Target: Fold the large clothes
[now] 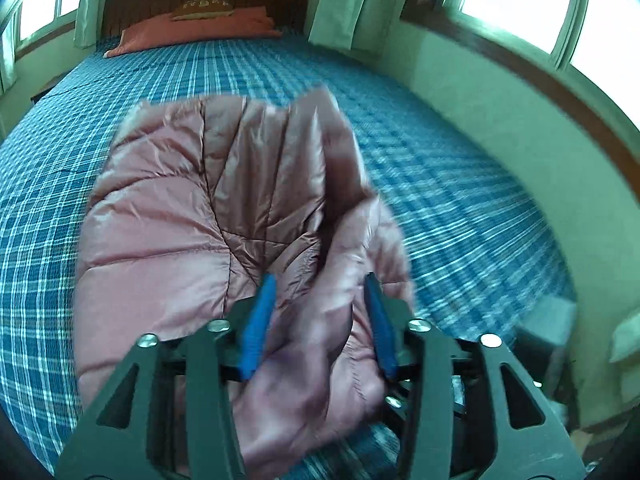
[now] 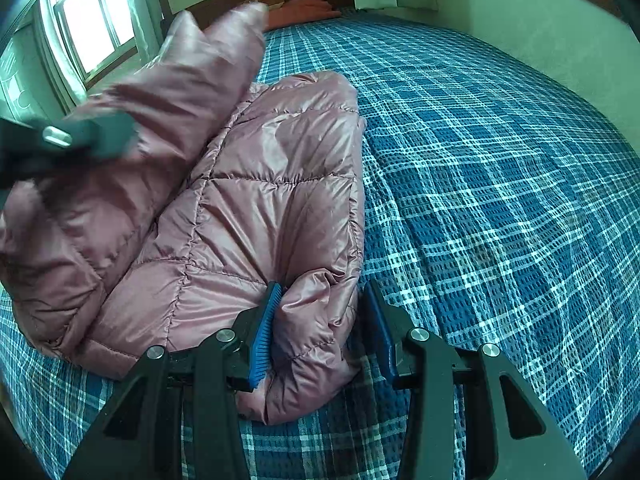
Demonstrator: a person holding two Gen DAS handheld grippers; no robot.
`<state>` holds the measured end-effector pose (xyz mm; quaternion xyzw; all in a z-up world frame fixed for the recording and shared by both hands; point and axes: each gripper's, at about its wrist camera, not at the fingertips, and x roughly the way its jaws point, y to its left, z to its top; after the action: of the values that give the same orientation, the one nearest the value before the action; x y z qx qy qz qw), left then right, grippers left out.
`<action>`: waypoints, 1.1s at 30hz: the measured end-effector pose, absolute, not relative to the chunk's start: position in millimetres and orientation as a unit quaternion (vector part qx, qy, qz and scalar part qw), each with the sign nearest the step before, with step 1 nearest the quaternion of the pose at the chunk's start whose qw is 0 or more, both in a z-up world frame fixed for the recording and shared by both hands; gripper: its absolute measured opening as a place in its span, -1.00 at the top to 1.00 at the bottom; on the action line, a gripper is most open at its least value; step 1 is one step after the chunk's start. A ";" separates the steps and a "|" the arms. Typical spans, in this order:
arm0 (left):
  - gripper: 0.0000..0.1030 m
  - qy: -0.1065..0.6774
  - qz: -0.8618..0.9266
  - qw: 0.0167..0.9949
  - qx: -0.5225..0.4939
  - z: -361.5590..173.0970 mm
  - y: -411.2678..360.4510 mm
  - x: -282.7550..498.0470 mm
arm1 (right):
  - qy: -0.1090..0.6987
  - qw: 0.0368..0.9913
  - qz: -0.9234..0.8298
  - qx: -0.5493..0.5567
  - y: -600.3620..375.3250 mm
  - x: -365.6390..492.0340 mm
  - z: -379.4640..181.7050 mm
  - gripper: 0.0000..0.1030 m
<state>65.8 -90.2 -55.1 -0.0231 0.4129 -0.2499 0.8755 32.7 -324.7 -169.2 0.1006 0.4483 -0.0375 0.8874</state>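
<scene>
A shiny dusty-pink quilted puffer jacket (image 2: 256, 208) lies bunched on the blue-and-white plaid bedspread (image 2: 500, 184), near the bed's near edge, its long axis running away from both cameras toward the dark wooden headboard (image 1: 208, 0).

Left gripper (image 1: 320, 328): blue pads stand apart with a thick fold of jacket between them; the cloth looks slack and blurred, and I judge the pads are not pressing it. In the right wrist view a lifted flap of the jacket (image 2: 168, 92) hangs in the air beside that gripper's black frame, on the jacket's left side.

Right gripper (image 2: 320, 332): jaws partly spread. The left pad (image 2: 264, 336) touches the jacket's near right corner; the right pad sits over bare bedspread, apart from the cloth. Not clamped, as far as the frame shows.

Key relation: the near right corner lies straight ahead of the right gripper, partly inside its jaws, so this hand is nearer. Probable next need: close on that corner and carry it along the long axis.
</scene>
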 end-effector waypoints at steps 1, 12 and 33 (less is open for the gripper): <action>0.02 0.407 -0.255 0.877 -0.030 -48.9 -86.1 60.9 | 0.448 0.887 -0.040 0.101 -324.4 32.1 -168.4 0.13; -0.18 0.373 -0.167 0.894 -0.184 -51.0 43.7 54.9 | 0.428 0.894 -0.069 0.117 -337.1 17.4 -137.4 0.02; -0.18 0.399 -0.108 0.847 -0.335 -121.9 110.4 43.1 | 0.374 0.911 0.034 0.170 -255.6 16.7 -60.8 -0.47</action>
<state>43.1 110.4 -121.9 -0.3350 0.3990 -0.1081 0.8467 16.7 -255.6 -60.8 0.1700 0.3743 0.0344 0.9109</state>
